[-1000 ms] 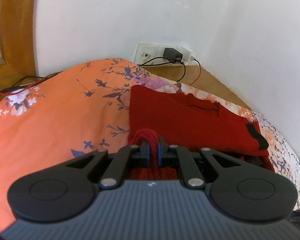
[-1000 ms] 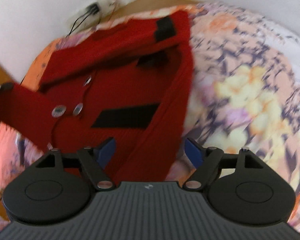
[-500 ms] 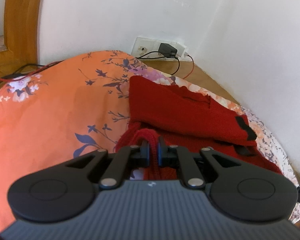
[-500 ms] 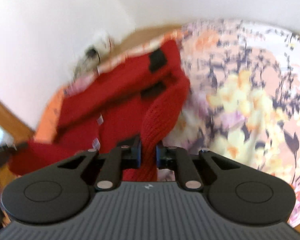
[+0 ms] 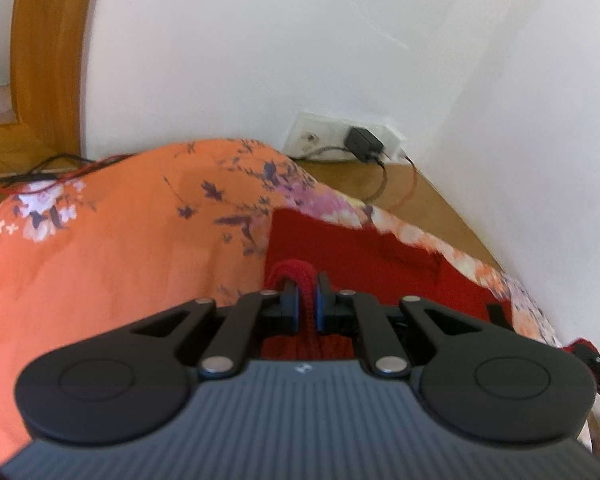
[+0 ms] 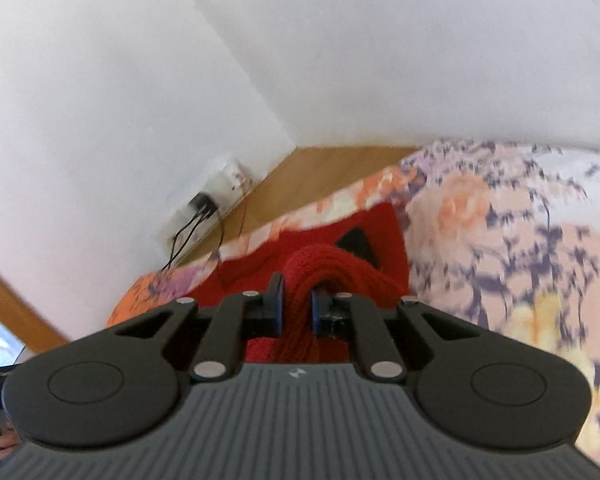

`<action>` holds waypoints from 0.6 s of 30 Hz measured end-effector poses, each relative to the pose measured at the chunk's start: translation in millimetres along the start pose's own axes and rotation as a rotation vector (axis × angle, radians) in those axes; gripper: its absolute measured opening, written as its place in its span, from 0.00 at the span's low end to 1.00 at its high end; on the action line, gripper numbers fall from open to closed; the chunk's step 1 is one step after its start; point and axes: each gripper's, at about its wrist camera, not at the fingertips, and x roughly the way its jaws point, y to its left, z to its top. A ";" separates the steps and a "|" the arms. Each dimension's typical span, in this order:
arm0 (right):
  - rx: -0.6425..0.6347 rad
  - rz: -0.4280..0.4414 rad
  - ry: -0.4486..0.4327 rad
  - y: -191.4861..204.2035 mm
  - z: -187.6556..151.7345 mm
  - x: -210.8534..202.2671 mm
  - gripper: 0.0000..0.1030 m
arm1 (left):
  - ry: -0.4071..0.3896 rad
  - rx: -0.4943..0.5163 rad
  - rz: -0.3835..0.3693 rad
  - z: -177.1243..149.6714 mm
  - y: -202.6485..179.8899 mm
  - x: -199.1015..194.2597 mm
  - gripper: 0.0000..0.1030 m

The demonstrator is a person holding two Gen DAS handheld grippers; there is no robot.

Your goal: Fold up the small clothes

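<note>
My right gripper (image 6: 296,312) has just clamped its jaws on the red cardigan (image 5: 360,264) like my left gripper (image 5: 305,304), so both edges probably lift for folding.

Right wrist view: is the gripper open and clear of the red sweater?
No. The right gripper is shut on a bunched fold of the red knit sweater.

Bed under an orange floral sheet (image 5: 112,240), paler pink and lilac blooms toward its far side, red knitted garment (image 5: 364,264) lying on it
</note>
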 end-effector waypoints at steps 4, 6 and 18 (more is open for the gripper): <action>0.008 0.004 -0.001 -3.6 18.7 32.5 0.13 | 0.007 -0.034 0.015 15.1 -2.9 28.6 0.09; -0.006 -0.002 0.009 -3.3 23.4 50.0 0.13 | 0.010 -0.020 0.042 17.5 -9.2 46.1 0.09; -0.076 -0.059 0.109 -30.0 21.8 147.9 0.14 | 0.059 0.125 0.181 7.2 -22.2 130.5 0.10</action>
